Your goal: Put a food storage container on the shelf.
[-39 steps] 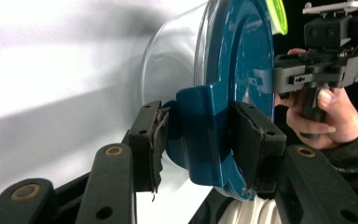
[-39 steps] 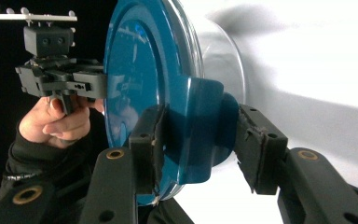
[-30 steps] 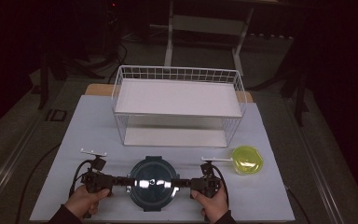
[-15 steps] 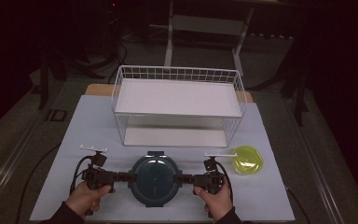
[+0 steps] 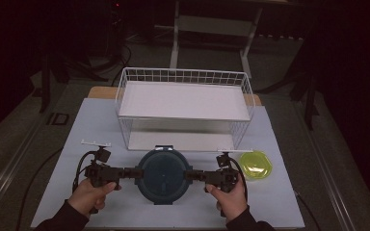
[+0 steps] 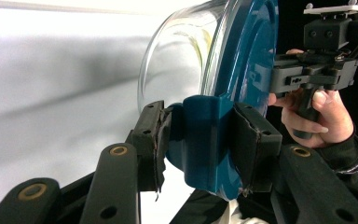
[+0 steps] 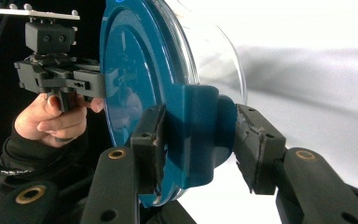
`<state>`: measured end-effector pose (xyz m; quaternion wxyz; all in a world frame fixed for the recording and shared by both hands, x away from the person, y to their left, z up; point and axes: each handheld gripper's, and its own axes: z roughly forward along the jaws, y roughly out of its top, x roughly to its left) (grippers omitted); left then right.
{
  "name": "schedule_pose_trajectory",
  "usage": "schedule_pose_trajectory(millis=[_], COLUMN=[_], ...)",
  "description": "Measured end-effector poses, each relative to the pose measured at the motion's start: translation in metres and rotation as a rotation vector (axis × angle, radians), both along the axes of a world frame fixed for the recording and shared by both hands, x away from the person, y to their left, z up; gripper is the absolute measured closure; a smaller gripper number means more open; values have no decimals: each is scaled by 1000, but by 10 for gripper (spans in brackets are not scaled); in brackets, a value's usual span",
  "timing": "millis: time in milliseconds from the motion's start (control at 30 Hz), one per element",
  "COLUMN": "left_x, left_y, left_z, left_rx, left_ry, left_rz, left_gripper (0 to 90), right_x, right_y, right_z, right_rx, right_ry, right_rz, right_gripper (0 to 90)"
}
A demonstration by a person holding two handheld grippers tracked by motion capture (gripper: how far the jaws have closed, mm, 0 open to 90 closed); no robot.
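Note:
A round clear glass container with a dark teal lid (image 5: 165,175) hangs level, lid up, above the near part of the white table (image 5: 77,139). My left gripper (image 5: 134,172) is shut on the teal clasp at its left side, and my right gripper (image 5: 192,175) is shut on the clasp at its right side. In the left gripper view the pads (image 6: 151,140) squeeze the teal clasp (image 6: 205,140), with the glass bowl (image 6: 177,56) beyond. In the right gripper view the pads (image 7: 254,147) clamp the opposite clasp (image 7: 196,135). A hand holds each gripper.
A white two-tier wire rack (image 5: 183,96) stands just behind the container, its shelves bare. A yellow-green round lid (image 5: 256,165) lies on the table to the right of my right gripper. Dark floor and table legs surround the table.
Both hands have risen together, and the container between them has come up off the table. The grips on both clasps are unchanged.

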<state>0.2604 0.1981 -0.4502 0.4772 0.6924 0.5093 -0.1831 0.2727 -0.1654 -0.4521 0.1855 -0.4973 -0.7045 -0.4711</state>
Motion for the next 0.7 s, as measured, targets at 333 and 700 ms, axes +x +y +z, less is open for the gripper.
schedule_pose_trajectory(millis=[333,700], left_x=[13,37], left_y=[-10,-25], left_z=[30,65], left_rx=[-10,-37], left_ry=[-51,-108], left_rz=[-13,-28], left_gripper=[570,571], right_x=[6,19], right_y=[-12,-28], right_z=[28,64], right_rx=[16,32], right_ry=[-52,-113], right_rz=[-28,-61], right_gripper=[553,554])
